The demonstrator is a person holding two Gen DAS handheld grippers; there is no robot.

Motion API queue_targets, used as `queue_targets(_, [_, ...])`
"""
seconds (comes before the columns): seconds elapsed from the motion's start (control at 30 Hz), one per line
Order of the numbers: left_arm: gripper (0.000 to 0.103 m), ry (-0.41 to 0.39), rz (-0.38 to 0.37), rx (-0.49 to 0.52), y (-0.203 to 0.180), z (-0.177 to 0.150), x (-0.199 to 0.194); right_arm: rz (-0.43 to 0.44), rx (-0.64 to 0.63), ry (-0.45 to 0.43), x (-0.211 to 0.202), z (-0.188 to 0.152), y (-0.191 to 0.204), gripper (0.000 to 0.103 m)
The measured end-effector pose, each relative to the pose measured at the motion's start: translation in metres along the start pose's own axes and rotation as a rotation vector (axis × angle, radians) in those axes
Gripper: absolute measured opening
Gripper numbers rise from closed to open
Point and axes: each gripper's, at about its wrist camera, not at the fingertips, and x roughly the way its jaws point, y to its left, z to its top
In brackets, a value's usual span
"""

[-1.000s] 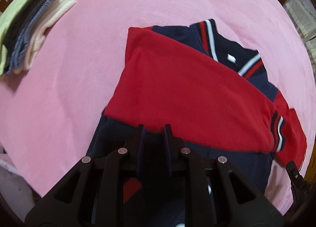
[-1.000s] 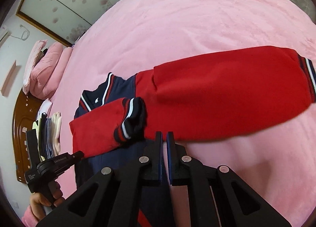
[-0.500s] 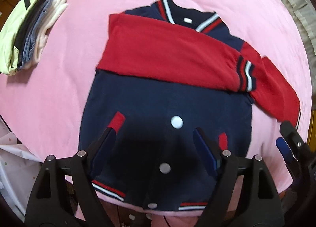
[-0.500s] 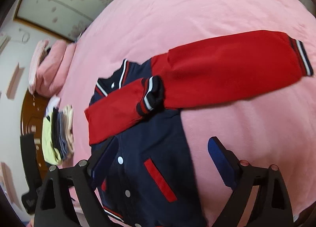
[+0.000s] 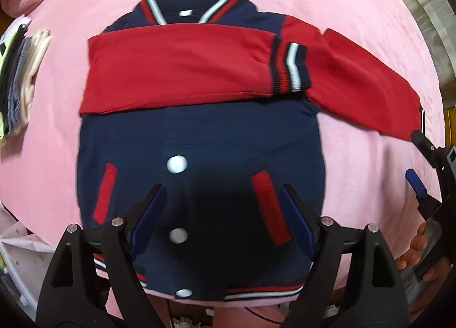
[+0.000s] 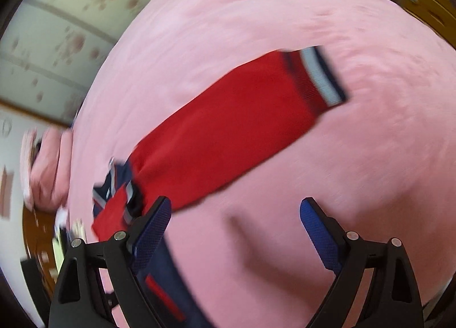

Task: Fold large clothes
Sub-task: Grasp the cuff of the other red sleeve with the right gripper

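Note:
A navy varsity jacket (image 5: 199, 139) with red sleeves lies flat, front up, on a pink bed. One red sleeve (image 5: 176, 71) is folded across the chest. The other red sleeve (image 5: 367, 91) stretches out to the right; it also shows in the right wrist view (image 6: 236, 134). My left gripper (image 5: 222, 208) is open and empty above the jacket's lower front. My right gripper (image 6: 236, 225) is open and empty above the bedcover beside the outstretched sleeve; it also shows at the right edge of the left wrist view (image 5: 419, 182).
The pink bedcover (image 5: 51, 157) spreads around the jacket. A stack of folded clothes (image 5: 20, 82) lies at the far left. Pink pillows (image 6: 45, 168) and a wooden headboard lie beyond. The bed's near edge runs just under the jacket hem.
Both grippers went from shut to open and pulled back from the jacket. The left view now takes in the whole jacket. The right gripper has swung toward the outstretched sleeve.

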Motion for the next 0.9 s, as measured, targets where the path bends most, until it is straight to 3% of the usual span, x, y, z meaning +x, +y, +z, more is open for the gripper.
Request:
queue_targets(0.17, [0.079, 0.015, 0.000, 0.049, -0.031, 0.008, 0.002, 0.041, 0.158, -0.100, -0.004, 0.027, -0.041, 0.072])
queue_targets(0.3, [0.079, 0.000, -0.009, 0.114, -0.047, 0.010, -0.002, 0.086, 0.214, -0.177, -0.008, 0.037, -0.047, 0.057])
queue_targets(0.37, [0.079, -0.009, -0.016, 0.117, -0.050, 0.009, -0.004, 0.087, 0.247, -0.197, -0.008, 0.036, -0.046, 0.042])
queue_targets(0.4, [0.079, -0.011, -0.020, 0.107, -0.048, 0.008, -0.007, 0.080, 0.260, -0.205, -0.008, 0.034, -0.046, 0.028])
queue_targets(0.5, [0.079, -0.007, -0.050, 0.066, -0.035, 0.005, -0.013, 0.082, 0.288, -0.254, -0.019, 0.028, -0.038, 0.015])
queue_targets(0.67, [0.079, 0.007, -0.077, 0.011, 0.004, 0.003, -0.017, 0.067, 0.232, -0.341, -0.049, 0.006, -0.003, 0.009])
queue_targets(0.9, [0.079, 0.014, -0.117, -0.090, 0.085, -0.004, -0.017, 0.222, 0.085, -0.362, -0.074, -0.019, 0.101, 0.009])
